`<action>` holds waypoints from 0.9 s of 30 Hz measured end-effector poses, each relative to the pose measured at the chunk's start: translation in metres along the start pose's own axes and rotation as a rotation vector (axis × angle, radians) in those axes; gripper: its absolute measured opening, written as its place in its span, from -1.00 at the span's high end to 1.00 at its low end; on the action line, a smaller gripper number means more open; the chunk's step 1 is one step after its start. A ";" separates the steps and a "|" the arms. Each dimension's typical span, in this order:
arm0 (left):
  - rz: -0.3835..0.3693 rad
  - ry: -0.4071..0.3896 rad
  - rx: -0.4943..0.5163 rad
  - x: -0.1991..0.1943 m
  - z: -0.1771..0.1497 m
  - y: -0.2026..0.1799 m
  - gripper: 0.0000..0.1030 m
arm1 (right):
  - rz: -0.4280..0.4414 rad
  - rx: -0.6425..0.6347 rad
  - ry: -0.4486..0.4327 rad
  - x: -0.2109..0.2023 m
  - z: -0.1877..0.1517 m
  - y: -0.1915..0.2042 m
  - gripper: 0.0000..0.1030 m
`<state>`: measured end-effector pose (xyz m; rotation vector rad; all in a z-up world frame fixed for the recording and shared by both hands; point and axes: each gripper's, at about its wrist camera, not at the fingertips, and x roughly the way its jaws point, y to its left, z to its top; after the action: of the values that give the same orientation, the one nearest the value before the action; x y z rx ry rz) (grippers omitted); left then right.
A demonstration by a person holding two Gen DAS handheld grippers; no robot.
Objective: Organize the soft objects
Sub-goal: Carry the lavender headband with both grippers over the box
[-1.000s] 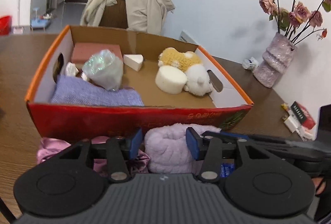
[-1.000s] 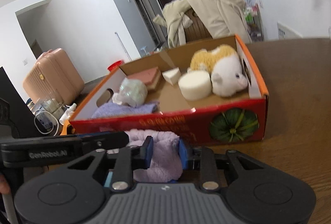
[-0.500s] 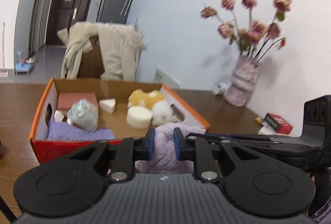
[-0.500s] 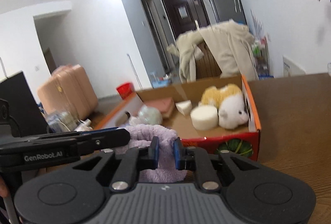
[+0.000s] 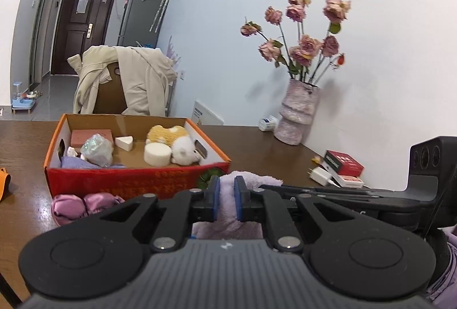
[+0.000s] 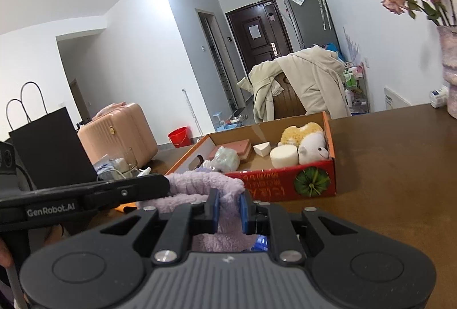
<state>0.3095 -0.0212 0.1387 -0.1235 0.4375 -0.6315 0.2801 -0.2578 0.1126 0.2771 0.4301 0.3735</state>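
My left gripper (image 5: 227, 192) and my right gripper (image 6: 228, 204) are both shut on a fluffy lilac towel (image 5: 245, 180), also in the right wrist view (image 6: 205, 186), held up in the air in front of the red cardboard box (image 5: 137, 180). The box (image 6: 285, 186) holds a plush toy (image 5: 182, 150), a round white sponge (image 5: 157, 153), a pink block (image 5: 90, 136), a white wedge (image 5: 124, 142), a shiny crumpled ball (image 5: 95, 149) and a folded purple cloth (image 5: 77, 163). A pink satin piece (image 5: 82, 202) lies on the table before the box.
A vase of dried roses (image 5: 298, 112) stands at the wall, with a small bottle (image 5: 268, 123), red boxes (image 5: 344, 164) and a charger (image 5: 321, 176) nearby. A coat-draped chair (image 5: 122, 83) is behind the box. A black bag (image 6: 48, 146) and glassware (image 6: 120, 166) sit at the left.
Both grippers have risen and drawn back with the lilac towel, lifting it off the table. The left gripper closed on it; the box now looks smaller and farther.
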 end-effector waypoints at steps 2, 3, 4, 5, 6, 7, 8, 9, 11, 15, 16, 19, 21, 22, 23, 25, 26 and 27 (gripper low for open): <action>-0.007 -0.004 -0.006 -0.007 -0.003 -0.006 0.78 | -0.001 -0.002 -0.007 -0.010 -0.003 0.002 0.72; -0.010 -0.007 -0.010 -0.009 -0.004 -0.009 0.78 | -0.002 -0.004 -0.011 -0.014 -0.004 0.003 0.72; -0.012 -0.010 -0.014 -0.012 -0.004 -0.011 0.78 | -0.003 -0.007 -0.015 -0.020 -0.004 0.004 0.72; -0.012 -0.012 -0.019 -0.014 -0.005 -0.012 0.78 | -0.004 -0.009 -0.019 -0.023 -0.005 0.005 0.72; -0.013 -0.015 -0.024 -0.015 -0.005 -0.013 0.78 | -0.003 -0.009 -0.024 -0.027 -0.005 0.006 0.72; -0.013 -0.013 -0.032 -0.017 -0.005 -0.015 0.78 | -0.002 -0.009 -0.028 -0.030 -0.005 0.007 0.72; -0.013 -0.011 -0.039 -0.017 -0.004 -0.015 0.78 | -0.002 -0.011 -0.032 -0.032 -0.005 0.007 0.72; -0.012 -0.013 -0.041 -0.018 -0.004 -0.016 0.78 | -0.001 -0.011 -0.035 -0.032 -0.004 0.007 0.72; -0.011 -0.018 -0.040 -0.019 -0.001 -0.018 0.78 | 0.002 -0.016 -0.041 -0.032 -0.003 0.007 0.72; -0.013 -0.019 -0.041 -0.007 0.011 -0.014 0.78 | 0.000 -0.029 -0.050 -0.021 0.010 0.004 0.72; -0.013 -0.015 -0.047 -0.001 0.015 -0.010 0.78 | 0.003 -0.033 -0.052 -0.016 0.016 0.002 0.72; -0.016 -0.017 -0.067 0.025 0.033 0.003 0.78 | -0.014 -0.061 -0.054 0.007 0.035 -0.006 0.72; -0.021 -0.017 -0.087 0.045 0.047 0.017 0.78 | -0.016 -0.065 -0.049 0.027 0.050 -0.015 0.72; -0.021 -0.016 -0.096 0.057 0.053 0.023 0.78 | -0.018 -0.059 -0.042 0.039 0.058 -0.021 0.72; -0.016 -0.012 -0.101 0.071 0.059 0.031 0.78 | -0.018 -0.053 -0.030 0.050 0.065 -0.027 0.73; -0.008 0.011 -0.124 0.098 0.067 0.046 0.79 | -0.028 -0.041 -0.004 0.075 0.077 -0.040 0.73; -0.008 0.024 -0.137 0.113 0.069 0.054 0.79 | -0.035 -0.047 0.011 0.087 0.081 -0.045 0.73; -0.005 0.038 -0.149 0.127 0.071 0.062 0.79 | -0.044 -0.046 0.021 0.098 0.085 -0.050 0.73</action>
<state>0.4653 -0.0485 0.1423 -0.2545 0.5207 -0.6066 0.4160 -0.2782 0.1353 0.2189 0.4471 0.3426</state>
